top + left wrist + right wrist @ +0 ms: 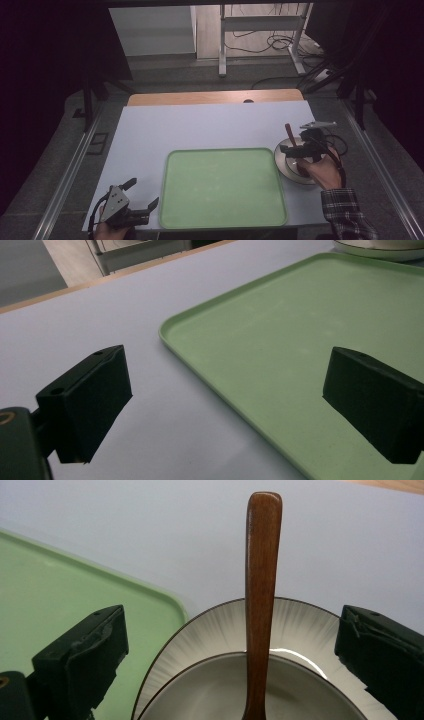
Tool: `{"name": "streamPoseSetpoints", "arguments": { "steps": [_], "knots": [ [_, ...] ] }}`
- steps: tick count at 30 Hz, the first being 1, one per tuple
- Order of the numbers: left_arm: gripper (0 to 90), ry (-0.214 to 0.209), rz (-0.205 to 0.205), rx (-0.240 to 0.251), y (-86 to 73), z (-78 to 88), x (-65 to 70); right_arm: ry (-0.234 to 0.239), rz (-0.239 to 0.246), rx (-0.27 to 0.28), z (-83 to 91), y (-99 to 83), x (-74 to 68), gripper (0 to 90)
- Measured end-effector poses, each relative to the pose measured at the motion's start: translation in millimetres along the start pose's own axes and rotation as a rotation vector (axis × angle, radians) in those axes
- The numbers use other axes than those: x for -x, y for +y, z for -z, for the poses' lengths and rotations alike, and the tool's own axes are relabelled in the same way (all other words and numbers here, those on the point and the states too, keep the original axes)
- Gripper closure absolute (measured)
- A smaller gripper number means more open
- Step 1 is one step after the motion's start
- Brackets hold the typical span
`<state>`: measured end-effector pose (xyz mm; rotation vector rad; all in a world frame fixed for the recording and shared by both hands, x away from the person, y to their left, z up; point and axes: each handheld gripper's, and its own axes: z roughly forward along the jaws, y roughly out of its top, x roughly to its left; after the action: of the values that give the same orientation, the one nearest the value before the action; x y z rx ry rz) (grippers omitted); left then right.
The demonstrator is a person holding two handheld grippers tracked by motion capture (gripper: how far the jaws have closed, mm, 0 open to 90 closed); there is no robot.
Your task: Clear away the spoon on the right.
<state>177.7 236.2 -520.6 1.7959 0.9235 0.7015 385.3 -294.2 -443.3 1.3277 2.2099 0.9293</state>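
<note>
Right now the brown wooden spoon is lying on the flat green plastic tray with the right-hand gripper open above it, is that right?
Not quite: the brown wooden spoon rests in the white round bowl beside the flat green plastic tray, not on the tray. The right gripper view shows this. The right-hand gripper is indeed open, jaws either side of the handle.

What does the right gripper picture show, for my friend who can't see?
A brown wooden handle stands between the right gripper's two open black jaws, rising from a white bowl. A green tray lies beside the bowl on a pale table.
</note>
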Motion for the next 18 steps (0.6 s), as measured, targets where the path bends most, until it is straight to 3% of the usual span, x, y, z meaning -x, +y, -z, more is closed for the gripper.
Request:
{"name": "streamPoseSetpoints", "arguments": {
  "steps": [9, 16, 18],
  "knots": [
    [5.8, -0.005, -0.022, -0.008, 0.5, -0.3, 2.2, -0.049, -0.011, -0.056, -10.2, 13.0, 3.7, 30.0],
    [6.7, -0.004, -0.026, -0.01, 0.5, 0.1, 2.9, -0.036, -0.018, -0.081, -14.2, 18.1, 9.7, 48.4],
    [6.8, -0.006, -0.023, -0.008, 0.4, 0.4, 2.5, -0.032, -0.02, -0.09, -15.0, 20.9, 10.2, 58.6]
  ]
}}
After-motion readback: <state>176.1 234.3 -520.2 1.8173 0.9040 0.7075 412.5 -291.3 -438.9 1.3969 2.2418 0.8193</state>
